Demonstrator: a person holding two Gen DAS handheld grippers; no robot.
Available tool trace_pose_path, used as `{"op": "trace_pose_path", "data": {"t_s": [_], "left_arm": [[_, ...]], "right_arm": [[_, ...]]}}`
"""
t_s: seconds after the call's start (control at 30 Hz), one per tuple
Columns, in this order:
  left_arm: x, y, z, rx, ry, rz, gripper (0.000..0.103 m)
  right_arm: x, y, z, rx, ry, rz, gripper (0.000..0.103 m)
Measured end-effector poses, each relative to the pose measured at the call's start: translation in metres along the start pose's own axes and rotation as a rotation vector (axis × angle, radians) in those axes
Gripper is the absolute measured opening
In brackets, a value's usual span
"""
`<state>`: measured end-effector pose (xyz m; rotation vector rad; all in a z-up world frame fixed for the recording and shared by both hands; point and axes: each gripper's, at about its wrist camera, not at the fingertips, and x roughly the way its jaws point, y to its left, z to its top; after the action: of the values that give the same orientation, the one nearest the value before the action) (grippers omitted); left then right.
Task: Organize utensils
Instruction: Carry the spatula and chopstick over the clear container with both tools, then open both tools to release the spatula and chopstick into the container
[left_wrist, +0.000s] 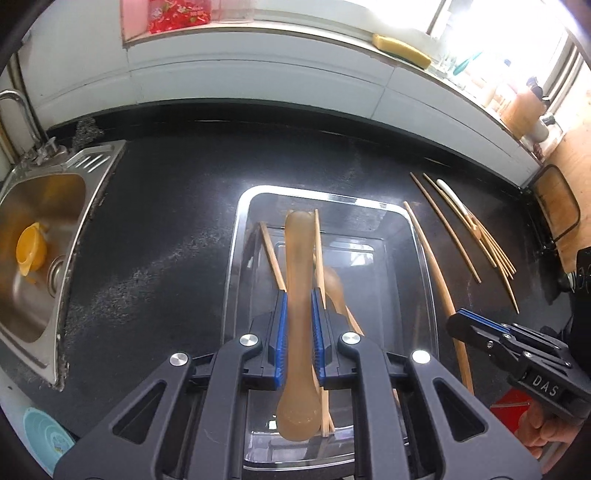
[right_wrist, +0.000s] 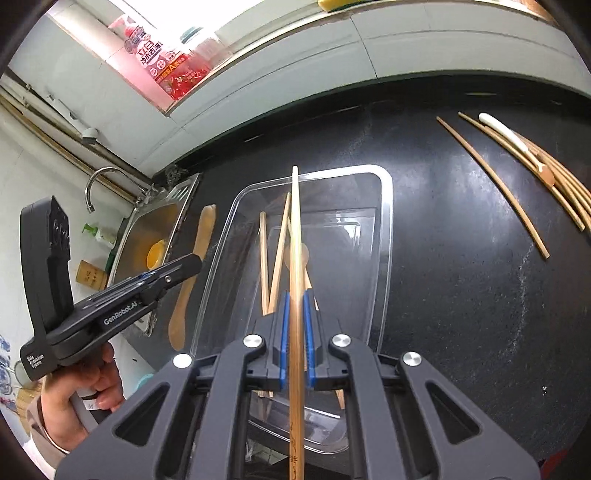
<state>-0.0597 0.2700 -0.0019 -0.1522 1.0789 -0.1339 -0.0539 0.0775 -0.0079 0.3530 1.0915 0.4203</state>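
Note:
My left gripper (left_wrist: 299, 295) is shut on a brown translucent spoon (left_wrist: 298, 266) and holds it lengthwise above the clear plastic tray (left_wrist: 417, 258); it also shows in the right wrist view (right_wrist: 192, 267), the spoon (right_wrist: 201, 243) sticking out. My right gripper (right_wrist: 294, 299) is shut on a bamboo chopstick (right_wrist: 294, 229) held over the tray (right_wrist: 384, 221); it also shows in the left wrist view (left_wrist: 458, 321). In the tray lie chopsticks (right_wrist: 264, 258) and a spoon (right_wrist: 304, 254). Loose chopsticks (left_wrist: 447, 227) and a white-handled utensil (left_wrist: 452, 195) lie on the counter to the right.
A steel sink (left_wrist: 37, 206) with an orange cup (left_wrist: 31, 251) is at the left, with a tap (right_wrist: 98, 177). The black counter (left_wrist: 166, 221) ends at a white tiled wall. A yellow sponge (left_wrist: 400, 50) lies on the sill. A teal plate (left_wrist: 44, 439) sits at the bottom left.

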Motion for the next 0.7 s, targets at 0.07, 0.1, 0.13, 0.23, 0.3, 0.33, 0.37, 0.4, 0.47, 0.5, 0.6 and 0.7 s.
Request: {"op": "trace_pose_path", "data": {"t_s": [0.07,0.1,0.13,0.23,0.3,0.33,0.37,0.4,0.47,0.5,0.6,0.7], "left_arm": [[0.002,-0.001,0.000,0.011,0.005,-0.009,0.012],[0.003,0.000,0.001,0.015,0.007,-0.014,0.012],[0.004,-0.001,0.001,0.017,0.008,-0.017,0.012],[0.006,0.001,0.005,0.003,0.004,-0.010,0.013],[0.007,0.007,0.015,-0.042,0.015,0.006,0.051],[0.005,0.010,0.020,-0.068,0.016,0.008,0.099],[0.001,0.014,0.025,-0.094,-0.003,0.002,0.095],[-0.006,0.017,0.031,-0.111,-0.032,0.005,0.097],[-0.017,0.020,0.040,-0.121,-0.086,0.037,0.097],[-0.022,0.021,0.043,-0.130,-0.107,0.050,0.097],[-0.022,0.016,0.050,-0.136,-0.124,0.065,0.097],[-0.012,0.003,0.050,-0.122,-0.111,0.065,0.097]], "right_arm": [[0.001,0.001,0.000,0.006,-0.004,-0.007,0.008],[0.002,0.002,-0.001,0.010,-0.006,-0.012,0.008],[0.003,0.001,-0.001,0.012,-0.005,-0.016,0.008],[0.015,0.006,0.002,-0.020,0.027,-0.057,0.008],[0.022,0.013,0.002,-0.065,0.045,-0.113,0.008],[0.025,0.017,0.001,-0.114,0.057,-0.145,0.015],[0.026,0.019,-0.001,-0.143,0.067,-0.172,0.057],[0.026,0.020,-0.002,-0.178,0.068,-0.200,0.082],[0.017,0.020,-0.007,-0.278,-0.009,-0.275,0.096],[0.015,0.019,-0.008,-0.314,-0.021,-0.311,0.096],[0.002,0.000,-0.005,-0.323,-0.049,-0.348,0.096],[-0.007,-0.031,0.001,-0.284,-0.071,-0.381,0.096]]}}
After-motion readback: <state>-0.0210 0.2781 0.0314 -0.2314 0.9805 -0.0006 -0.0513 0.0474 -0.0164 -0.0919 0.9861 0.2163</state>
